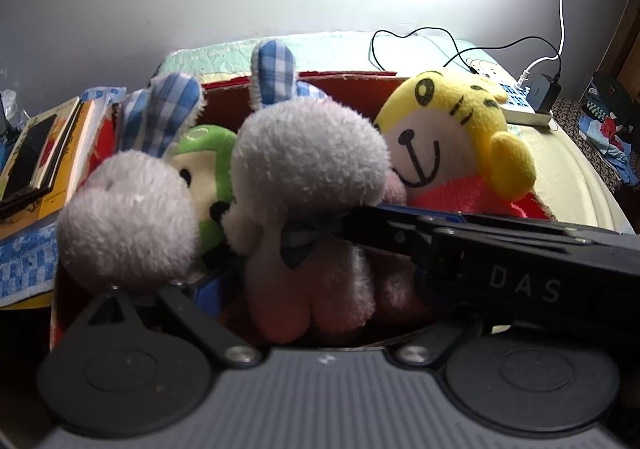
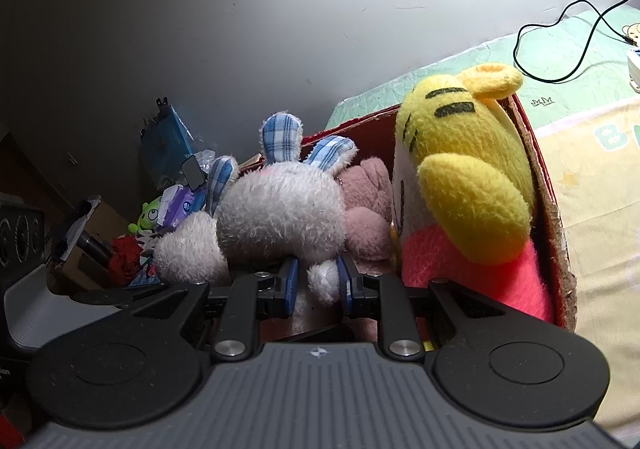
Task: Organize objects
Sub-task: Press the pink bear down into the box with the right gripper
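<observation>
step: seating the grey-white rabbit plush (image 2: 280, 205) in the red box (image 2: 548, 209) — placement, not yet let go.

right gripper (image 2: 318, 281): its blue-padded fingers (image 2: 290, 281) are pinching a small white fluffy bit of the rabbit, tail or paw, cannot tell which. Fully closed on it.

left gripper (image 1: 224, 289): fingers are standing wide apart, holding nothing that I can see. One blue pad is showing low in the box beside the second rabbit plush (image 1: 128, 209); the other finger is hidden behind the right tool.

rabbit: sitting inside the box, between the second rabbit and the yellow tiger plush (image 1: 452, 141), pressing against both. Checked blue ears are pointing up.

box: resting on a bed with a pale green quilt (image 2: 568, 61), already crowded — a green plush (image 1: 204, 169) is wedged behind the two rabbits, a pink plush (image 2: 368, 209) behind the held one.

how to do it well: the grip is on a floppy tuft, so I'd lower until the body is bearing on the box floor before opening, else it will likely tip forward.

release: open slowly, back straight out along the fingers so the pads are not dragging fur with them.

left's job: probably steadying the neighbour rabbit so it is not toppling as the held one settles.

risk: tiger is leaning on the box wall; a nudge could push it over the rim.

clutter: books (image 1: 44, 153) beside the box, black cable (image 2: 560, 45) on the quilt — well apart from the fingers.
</observation>
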`<act>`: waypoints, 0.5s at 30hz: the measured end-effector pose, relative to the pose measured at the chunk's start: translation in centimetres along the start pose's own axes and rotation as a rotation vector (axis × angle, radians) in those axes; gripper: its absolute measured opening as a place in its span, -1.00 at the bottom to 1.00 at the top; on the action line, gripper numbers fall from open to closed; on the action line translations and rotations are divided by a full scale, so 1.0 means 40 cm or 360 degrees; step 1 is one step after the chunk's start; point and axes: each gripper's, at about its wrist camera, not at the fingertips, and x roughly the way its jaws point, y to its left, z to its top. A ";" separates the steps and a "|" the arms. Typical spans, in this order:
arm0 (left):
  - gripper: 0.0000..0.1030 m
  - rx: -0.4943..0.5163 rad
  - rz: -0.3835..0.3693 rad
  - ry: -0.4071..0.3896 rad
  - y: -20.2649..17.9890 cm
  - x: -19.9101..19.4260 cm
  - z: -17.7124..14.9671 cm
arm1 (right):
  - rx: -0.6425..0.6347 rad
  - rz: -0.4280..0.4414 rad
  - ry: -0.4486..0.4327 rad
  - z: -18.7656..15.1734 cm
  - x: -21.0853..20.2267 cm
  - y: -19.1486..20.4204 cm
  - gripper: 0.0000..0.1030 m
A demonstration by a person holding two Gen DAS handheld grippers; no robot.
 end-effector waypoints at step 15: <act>0.85 -0.0042 0.0086 -0.0011 -0.015 0.000 -0.003 | -0.0019 0.0051 0.0043 0.010 0.002 -0.016 -0.58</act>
